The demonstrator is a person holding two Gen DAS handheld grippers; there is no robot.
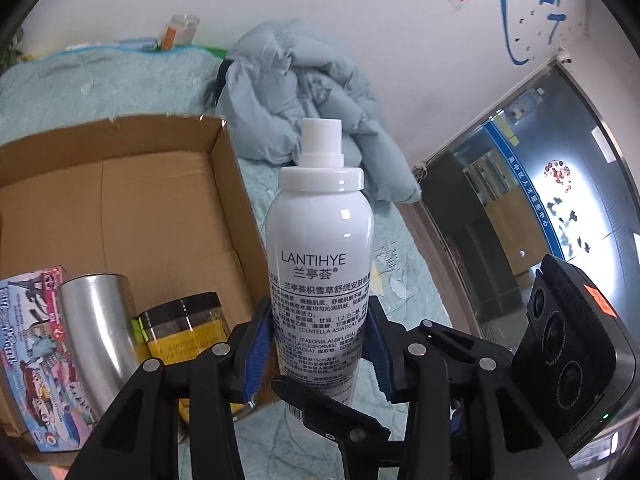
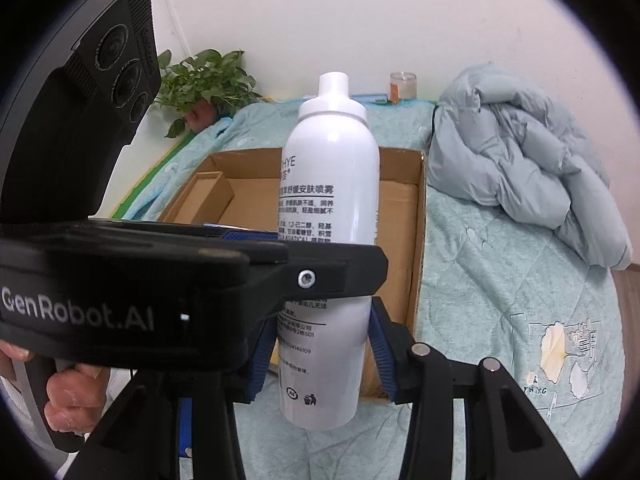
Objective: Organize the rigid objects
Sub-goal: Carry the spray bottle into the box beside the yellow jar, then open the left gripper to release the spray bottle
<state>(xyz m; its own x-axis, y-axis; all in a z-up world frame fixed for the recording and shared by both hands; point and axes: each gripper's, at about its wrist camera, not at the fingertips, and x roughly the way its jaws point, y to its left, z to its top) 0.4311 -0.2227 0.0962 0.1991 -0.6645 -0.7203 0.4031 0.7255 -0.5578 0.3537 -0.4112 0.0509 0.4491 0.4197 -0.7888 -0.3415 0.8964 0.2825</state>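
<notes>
A white spray bottle [image 1: 320,240] with a white nozzle stands upright in mid-air, above the bedspread and right of the open cardboard box [image 1: 120,132]. My left gripper [image 1: 319,312] is shut on its lower half, blue pads [image 1: 256,344] pressed to both sides. My right gripper [image 2: 324,344] grips the same spray bottle [image 2: 332,184] lower down, with a pad [image 2: 382,356] against each side. One right finger [image 1: 320,404] crosses the bottle's base in the left wrist view. The left gripper's body [image 2: 120,280], held by a hand [image 2: 72,392], crosses in front in the right wrist view.
The cardboard box [image 2: 418,208] holds a colourful carton [image 1: 36,352], a steel cup [image 1: 100,328] and a yellow-labelled jar [image 1: 184,328]. A pale blue padded jacket [image 2: 520,160] lies right of it on the teal bedspread [image 2: 500,300]. A glass jar [image 2: 403,85] and a green plant [image 2: 204,80] stand by the wall.
</notes>
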